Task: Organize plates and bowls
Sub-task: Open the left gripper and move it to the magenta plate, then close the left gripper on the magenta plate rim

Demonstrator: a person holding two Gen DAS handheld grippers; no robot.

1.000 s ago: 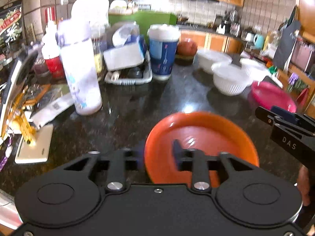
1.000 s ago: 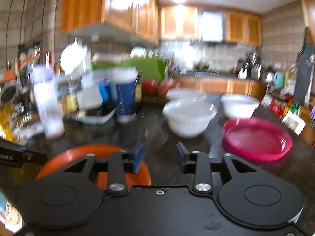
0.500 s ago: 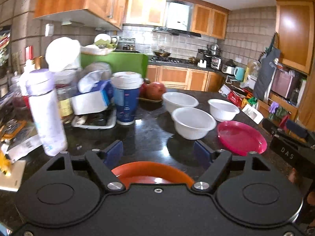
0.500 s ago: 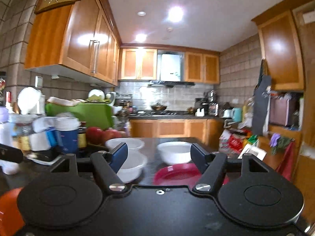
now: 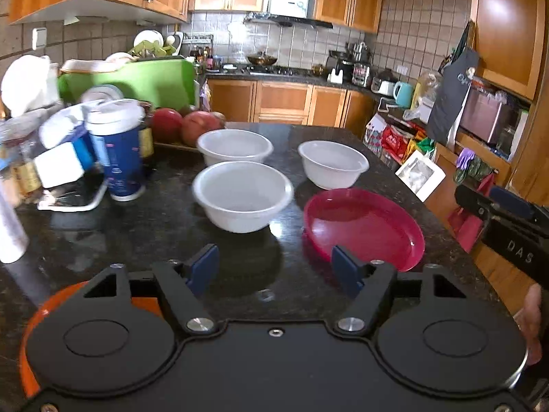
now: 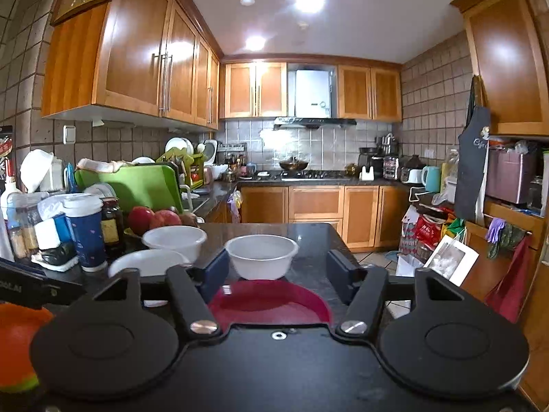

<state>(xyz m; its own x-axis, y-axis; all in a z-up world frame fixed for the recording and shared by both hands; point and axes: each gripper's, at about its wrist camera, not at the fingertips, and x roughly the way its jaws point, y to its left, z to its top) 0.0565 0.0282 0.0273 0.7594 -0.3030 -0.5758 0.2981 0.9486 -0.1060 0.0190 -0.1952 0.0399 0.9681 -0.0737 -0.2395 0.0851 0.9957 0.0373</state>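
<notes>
**Grippers free, pink plate next**

Left gripper (image 5: pixel 274 269), left wrist view: jaws parted and closing, nothing between them, only bare counter (image 5: pixel 154 226). Pink plate (image 5: pixel 363 226) lies ahead to the right; three white bowls (image 5: pixel 242 195) beyond; orange plate (image 5: pixel 37 312) low at the left edge. I judge a low approach to the pink rim best.

Right gripper (image 6: pixel 278 276), right wrist view: jaws closing, unloaded. Pink plate (image 6: pixel 271 304) sits just below the fingers; I should dip and pinch its near rim.
</notes>
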